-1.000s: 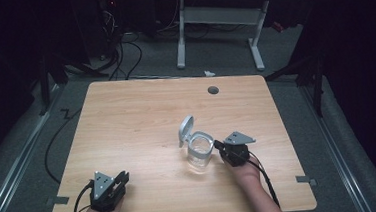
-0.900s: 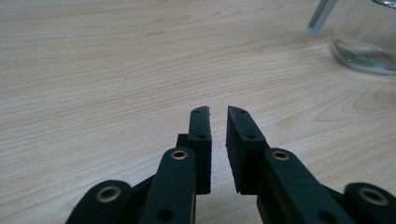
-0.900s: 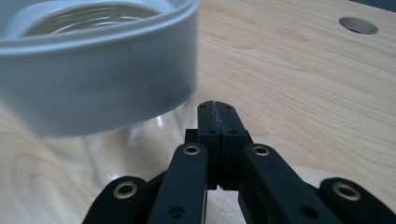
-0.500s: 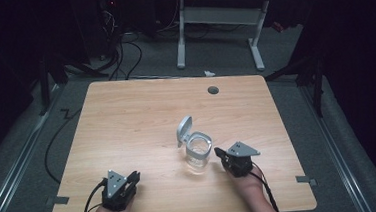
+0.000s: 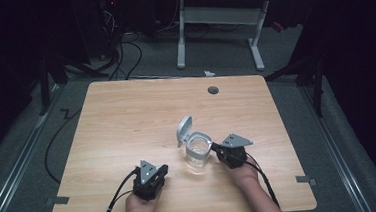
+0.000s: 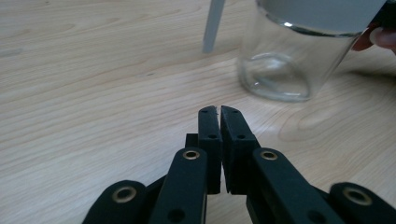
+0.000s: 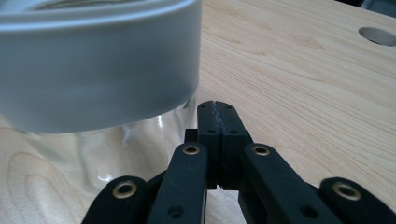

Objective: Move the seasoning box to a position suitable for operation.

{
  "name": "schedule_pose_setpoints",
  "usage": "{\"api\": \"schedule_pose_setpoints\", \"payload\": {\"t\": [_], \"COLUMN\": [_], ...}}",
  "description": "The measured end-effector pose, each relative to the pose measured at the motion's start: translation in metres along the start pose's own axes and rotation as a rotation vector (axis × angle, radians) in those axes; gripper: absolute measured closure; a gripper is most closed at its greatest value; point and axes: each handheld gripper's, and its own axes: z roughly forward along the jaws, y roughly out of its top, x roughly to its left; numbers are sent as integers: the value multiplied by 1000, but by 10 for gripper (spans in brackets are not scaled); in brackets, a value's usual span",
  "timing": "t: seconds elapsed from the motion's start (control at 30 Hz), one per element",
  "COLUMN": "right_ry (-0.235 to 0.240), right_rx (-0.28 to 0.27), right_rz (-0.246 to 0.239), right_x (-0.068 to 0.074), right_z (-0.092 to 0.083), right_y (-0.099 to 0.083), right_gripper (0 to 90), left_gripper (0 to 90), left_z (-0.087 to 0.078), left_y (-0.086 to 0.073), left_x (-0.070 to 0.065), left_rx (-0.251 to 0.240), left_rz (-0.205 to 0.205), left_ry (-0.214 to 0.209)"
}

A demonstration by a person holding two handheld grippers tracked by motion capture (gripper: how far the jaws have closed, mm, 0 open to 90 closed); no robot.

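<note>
The wooden table (image 5: 127,120) is carrying a clear glass jar (image 5: 198,153) right of centre toward its near edge, its grey lid (image 5: 184,129) standing flipped up. The right gripper (image 5: 218,149) is sitting just right of the jar, jaws pressed together, empty. The left gripper (image 5: 156,172) is resting near-left of the jar, apart, jaws almost closed, holding nothing.

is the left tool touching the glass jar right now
Apart. In the left gripper view, bare wood lies between the shut left tool and the glass jar; the high view agrees.
</note>
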Motion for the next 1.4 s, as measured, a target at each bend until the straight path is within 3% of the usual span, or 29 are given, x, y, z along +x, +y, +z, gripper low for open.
{"api": "schedule_pose_setpoints", "payload": {"t": [0.13, 0.33, 0.57, 0.63, 0.97, 1.4], "right_ry": [11, 69, 44, 27, -17, -37], "right_rx": [-9, -25, -41, -41, -35, -33], "right_rz": [-5, -24, 28, 38, 83, 94], "right_x": [8, 36, 52, 56, 53, 51], "right_z": [-7, -14, -15, -15, -9, -6], "right_y": [-1, -6, -4, -4, -2, 1], "right_gripper": [899, 898, 900, 900, 900, 900], "left_gripper": [872, 865, 895, 900, 900, 900], "left_z": [10, 19, 25, 29, 53, 52], "left_y": [-2, 0, -2, 0, 7, 6], "left_x": [-7, -8, -10, -9, -7, -7], "left_rx": [11, 2, 8, 4, 13, 7], "left_rz": [4, -14, -21, -41, -49, -52], "left_ry": [-9, 0, 6, 14, 16, 12]}}
